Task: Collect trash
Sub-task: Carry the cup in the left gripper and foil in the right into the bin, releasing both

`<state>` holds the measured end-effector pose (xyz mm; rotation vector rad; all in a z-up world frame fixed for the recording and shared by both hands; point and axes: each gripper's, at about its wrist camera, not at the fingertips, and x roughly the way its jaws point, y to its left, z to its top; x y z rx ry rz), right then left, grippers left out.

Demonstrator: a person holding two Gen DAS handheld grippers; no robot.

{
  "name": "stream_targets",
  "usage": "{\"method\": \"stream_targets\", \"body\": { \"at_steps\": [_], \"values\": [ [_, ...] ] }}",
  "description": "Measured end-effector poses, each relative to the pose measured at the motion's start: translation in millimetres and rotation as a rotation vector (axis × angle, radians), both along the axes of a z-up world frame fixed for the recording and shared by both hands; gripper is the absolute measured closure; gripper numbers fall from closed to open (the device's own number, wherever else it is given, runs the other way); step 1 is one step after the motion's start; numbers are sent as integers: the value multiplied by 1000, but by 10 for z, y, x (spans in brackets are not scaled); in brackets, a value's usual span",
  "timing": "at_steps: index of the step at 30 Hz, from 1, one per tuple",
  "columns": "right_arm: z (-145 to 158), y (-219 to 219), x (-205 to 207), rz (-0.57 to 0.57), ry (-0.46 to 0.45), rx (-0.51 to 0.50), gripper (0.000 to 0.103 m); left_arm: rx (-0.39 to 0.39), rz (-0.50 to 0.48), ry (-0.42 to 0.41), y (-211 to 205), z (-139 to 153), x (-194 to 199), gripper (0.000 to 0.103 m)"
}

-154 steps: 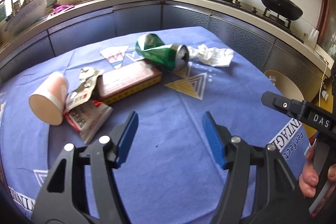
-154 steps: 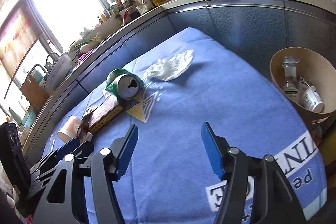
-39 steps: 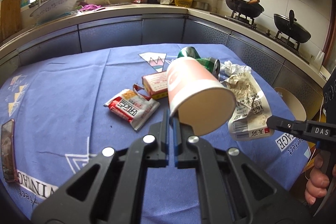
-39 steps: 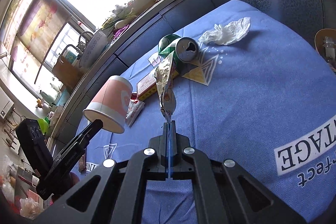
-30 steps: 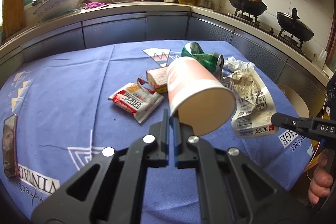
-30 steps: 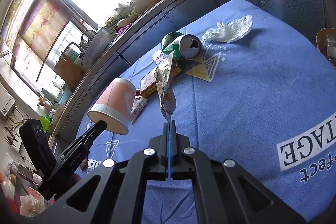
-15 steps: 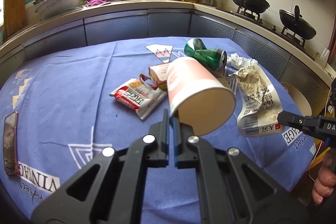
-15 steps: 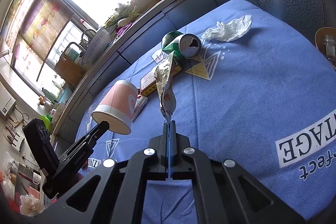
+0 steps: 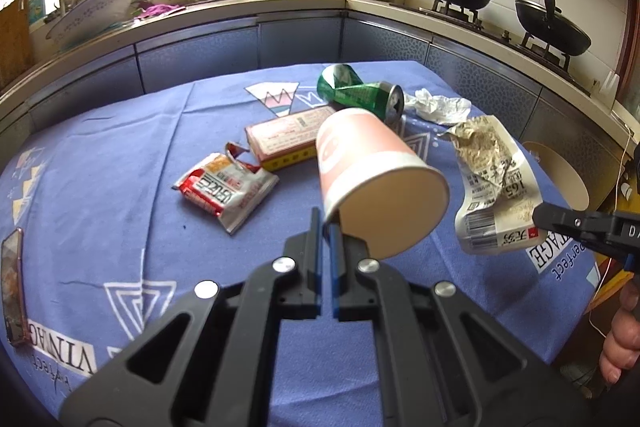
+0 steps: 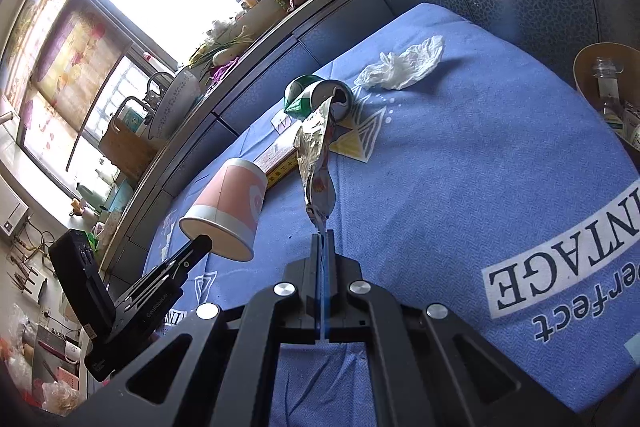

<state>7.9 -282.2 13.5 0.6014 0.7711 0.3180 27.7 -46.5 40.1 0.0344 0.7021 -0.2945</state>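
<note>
While airborne, cup [image 9: 372, 171] in left tongs [image 9: 326, 227].

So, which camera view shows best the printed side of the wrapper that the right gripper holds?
The left wrist view: there the wrapper faces the camera flat, with its barcode and print visible. The right wrist view shows the wrapper almost edge-on, mostly its crinkled silver side, rising from the shut right gripper.
</note>
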Motion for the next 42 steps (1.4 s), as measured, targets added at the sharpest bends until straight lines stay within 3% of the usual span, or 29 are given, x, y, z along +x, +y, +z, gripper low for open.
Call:
{"method": "stream_targets", "body": {
  "at_steps": [12,26,32,38,40,42],
  "values": [
    [-62,-662,-253,-126,-22,41,103,27,-140,30,-781,6,115,101],
    [-122,-2203,-487,-460,-80,57,103,32,-457,52,-2823,184,517,100],
    [-366,-2712,-445,-557,-39,54,103,30,-538,109,-3583,22,713,100],
    [-605,-2902,-296,-575,14,86,102,80,-556,205,-4051,-318,866,100],
    [-677,-2922,-259,-570,29,114,101,91,-549,262,-4110,-434,912,91],
    [-713,-2919,-235,-573,42,116,97,81,-535,275,-4101,-474,925,72]
  ]
}}
